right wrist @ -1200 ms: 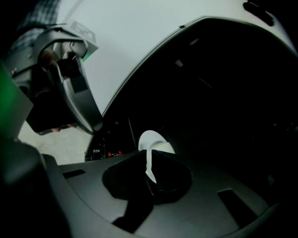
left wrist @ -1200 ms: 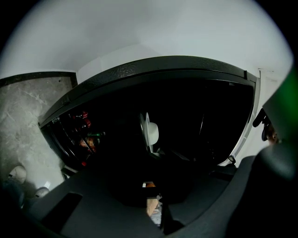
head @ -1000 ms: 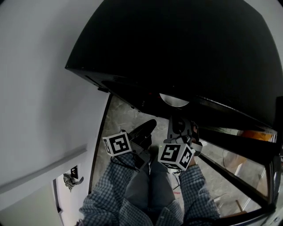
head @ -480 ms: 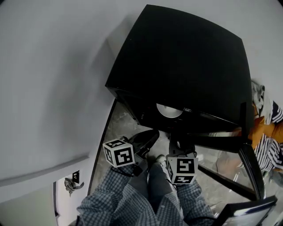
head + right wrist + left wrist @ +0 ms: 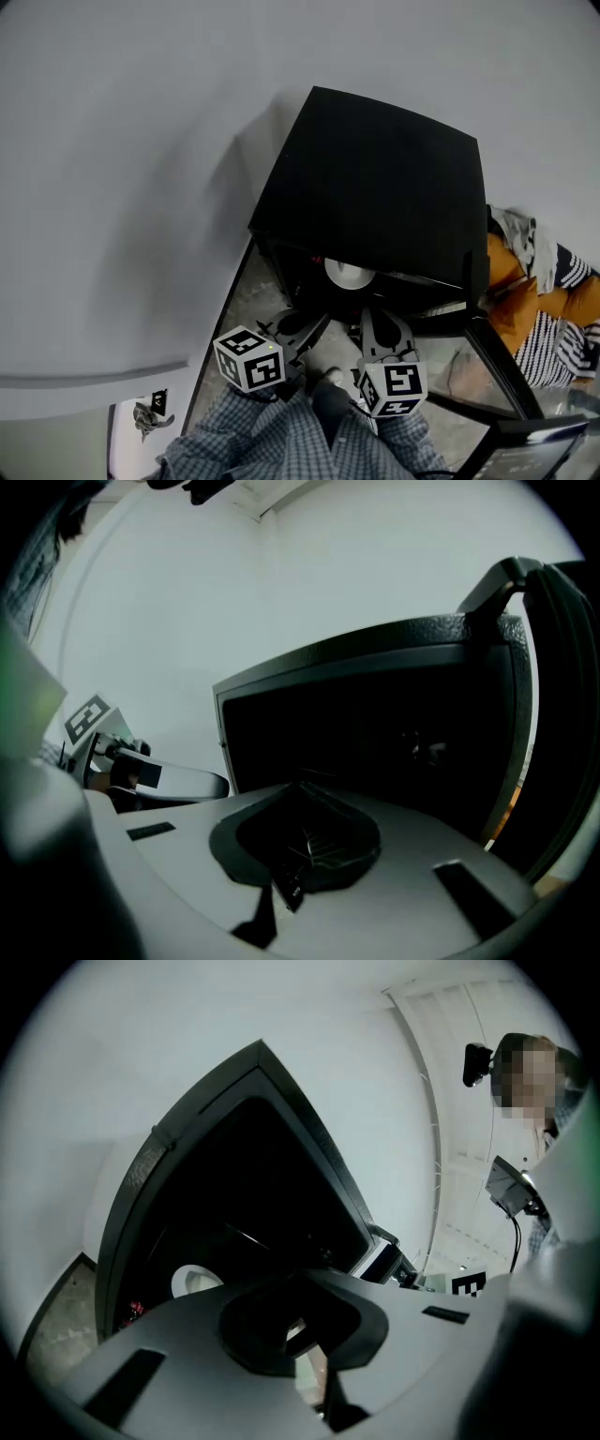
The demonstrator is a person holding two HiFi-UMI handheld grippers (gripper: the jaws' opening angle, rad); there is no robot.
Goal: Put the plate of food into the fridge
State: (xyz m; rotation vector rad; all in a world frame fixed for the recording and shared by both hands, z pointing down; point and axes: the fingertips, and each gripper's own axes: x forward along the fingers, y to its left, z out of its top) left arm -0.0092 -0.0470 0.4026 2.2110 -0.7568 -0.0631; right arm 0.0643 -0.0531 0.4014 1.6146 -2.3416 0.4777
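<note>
A small black fridge (image 5: 375, 178) stands against the white wall with its door (image 5: 502, 352) swung open to the right. A white plate (image 5: 347, 275) sits inside on a shelf; it also shows as a pale disc, the plate (image 5: 192, 1282), in the left gripper view. What lies on it cannot be made out. My left gripper (image 5: 302, 328) and right gripper (image 5: 384, 330) hang side by side just in front of the opening, both shut and holding nothing. The right gripper view looks into the dark fridge interior (image 5: 375, 742) past my right gripper (image 5: 300, 832). My left gripper (image 5: 300, 1312) points at the fridge front.
A person in orange and striped clothing (image 5: 539, 291) is at the right beside the open door. Stone floor (image 5: 251, 291) lies in front of the fridge. A white wall (image 5: 141, 187) runs along the left. A dark panel (image 5: 525, 450) sits at the lower right.
The view has pulled back and up, so the fridge looks smaller and farther. Both grippers have drawn back from the opening. The plate stays inside.
</note>
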